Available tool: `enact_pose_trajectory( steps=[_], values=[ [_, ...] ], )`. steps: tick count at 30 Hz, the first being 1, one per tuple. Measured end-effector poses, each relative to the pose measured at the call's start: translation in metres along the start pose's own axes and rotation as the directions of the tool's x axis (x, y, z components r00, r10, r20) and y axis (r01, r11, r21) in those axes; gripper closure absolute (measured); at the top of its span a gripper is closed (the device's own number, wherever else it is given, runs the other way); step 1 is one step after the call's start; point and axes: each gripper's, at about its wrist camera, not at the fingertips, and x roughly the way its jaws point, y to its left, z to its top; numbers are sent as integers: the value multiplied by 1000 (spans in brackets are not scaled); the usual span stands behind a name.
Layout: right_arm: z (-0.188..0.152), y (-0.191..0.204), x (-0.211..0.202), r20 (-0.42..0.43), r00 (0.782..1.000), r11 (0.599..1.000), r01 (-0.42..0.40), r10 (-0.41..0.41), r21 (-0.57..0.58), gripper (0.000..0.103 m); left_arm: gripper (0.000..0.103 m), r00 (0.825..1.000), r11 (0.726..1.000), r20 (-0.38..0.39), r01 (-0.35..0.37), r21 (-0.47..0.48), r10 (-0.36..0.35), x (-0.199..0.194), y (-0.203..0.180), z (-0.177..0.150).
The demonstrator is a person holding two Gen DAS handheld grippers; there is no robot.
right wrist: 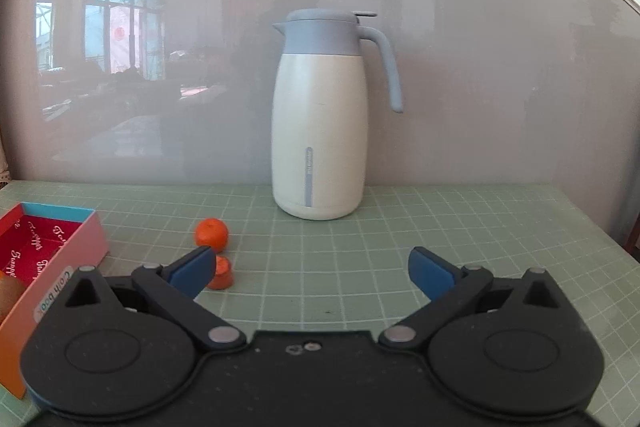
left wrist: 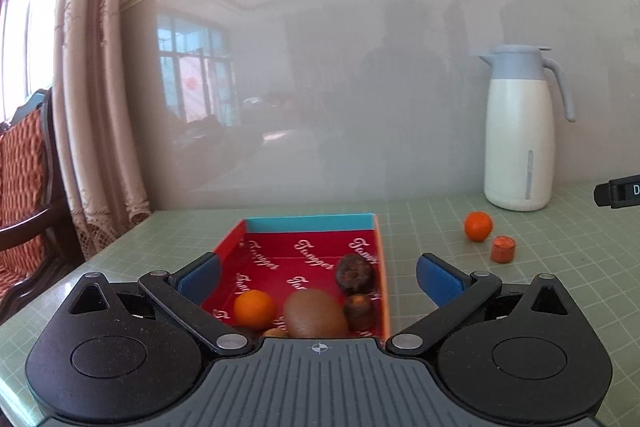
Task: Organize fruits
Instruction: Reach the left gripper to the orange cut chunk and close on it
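Script reading "Temper" repeating across the red box (left wrist: 312,259) lining, we are holding left gripper (left wrist: 318,277) and right gripper (right wrist: 312,269) both spread apart and empty, mandarin (right wrist: 211,235) sitting at ten o'clock of the right one.

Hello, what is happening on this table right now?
A person is sorting fruit into a red box with a hand-held tool in each hand. The box already holds an orange, a kiwi and two dark fruits. Another orange and a small orange piece lie on the green mat, near a white jug. The left tool is open over the box; the right tool is open and empty, beside the loose pieces.
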Motion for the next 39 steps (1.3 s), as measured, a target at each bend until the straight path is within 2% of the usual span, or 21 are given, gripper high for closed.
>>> enact_pose_trajectory(
  steps=[6,16,24,32,34,37,39],
  values=[
    [-6,-28,-4,-4,998,998,65,-65,20,0,0,996,997,-42,78,8,-78,12,-38,2],
    [-16,-63,-10,-24,988,987,153,-152,56,0,0,986,988,-77,151,45,-147,33,-93,15],
    [-21,-90,-13,-28,977,973,211,-209,98,0,0,977,979,-111,189,73,-180,65,-139,21],
    [-20,-103,-12,-29,978,968,207,-205,139,0,1,970,978,-156,197,63,-185,103,-171,17],
    [-20,-104,-12,-28,980,970,200,-198,141,0,17,965,977,-174,207,53,-195,114,-176,16],
    [-20,-106,-12,-26,980,970,201,-200,138,0,26,954,976,-215,219,21,-209,132,-180,14],
    [-19,-108,-12,-21,978,968,208,-207,143,0,28,949,975,-231,221,9,-213,141,-181,13]
  ],
)
